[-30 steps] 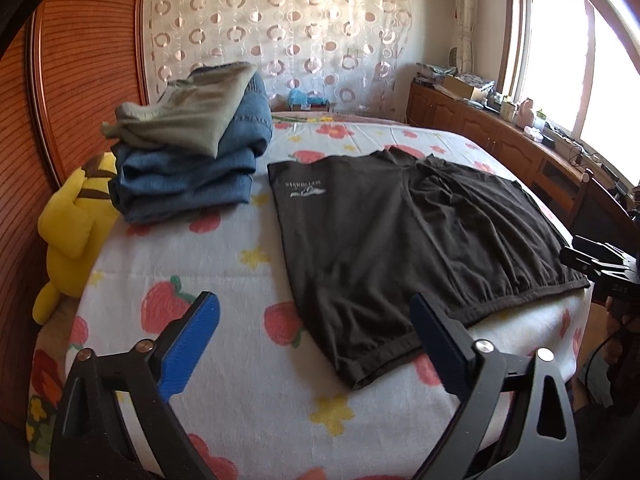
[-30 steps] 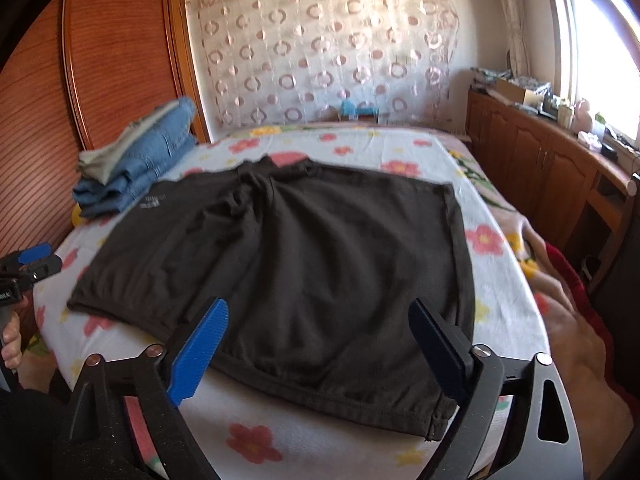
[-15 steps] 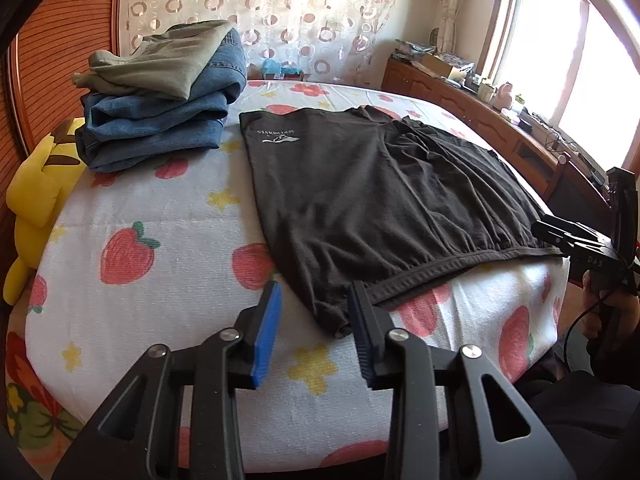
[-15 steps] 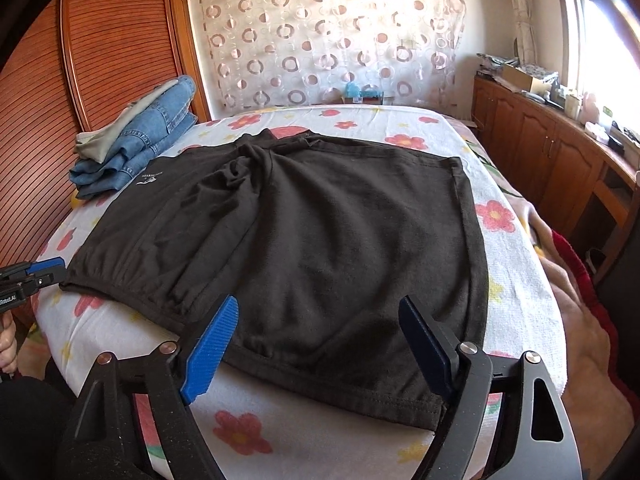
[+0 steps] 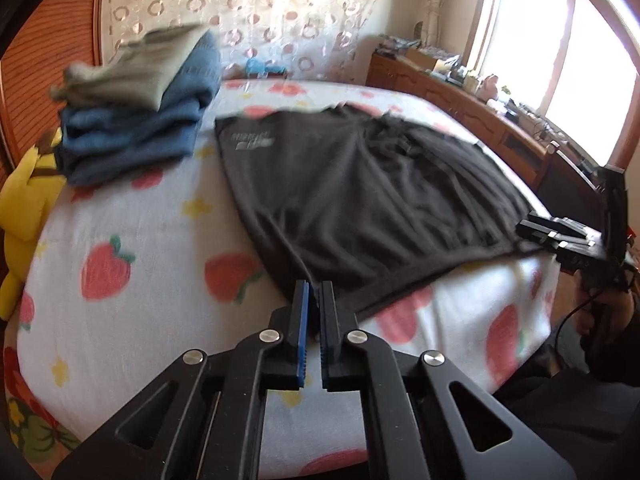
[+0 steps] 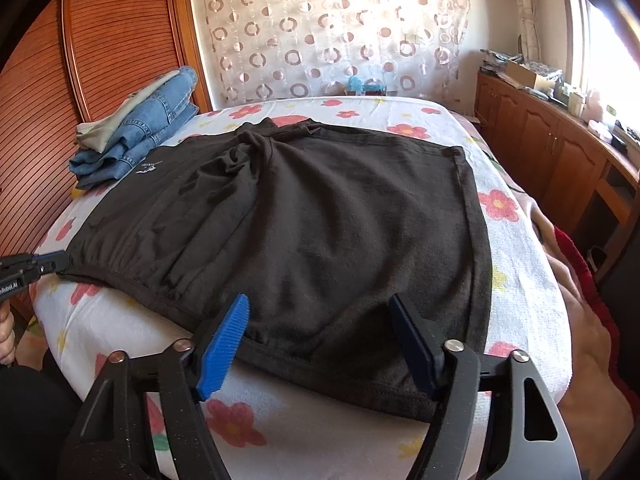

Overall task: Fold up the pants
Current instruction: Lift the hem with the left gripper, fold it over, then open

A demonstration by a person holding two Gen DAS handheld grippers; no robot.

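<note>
The left tool (image 5: 314, 292), wide apart a second ago, is now clamped on the waistband corner of the dark pants (image 6: 304, 232), spread on the bed (image 6: 516, 280). The right tool (image 6: 320, 316) hovers apart; folding can begin.

The left gripper (image 5: 314, 292) has closed from wide open to nearly shut on the waistband corner of the dark pants (image 5: 360, 200); the right gripper (image 6: 320, 316), jaws apart, has moved down close to the waistband's other end.
</note>
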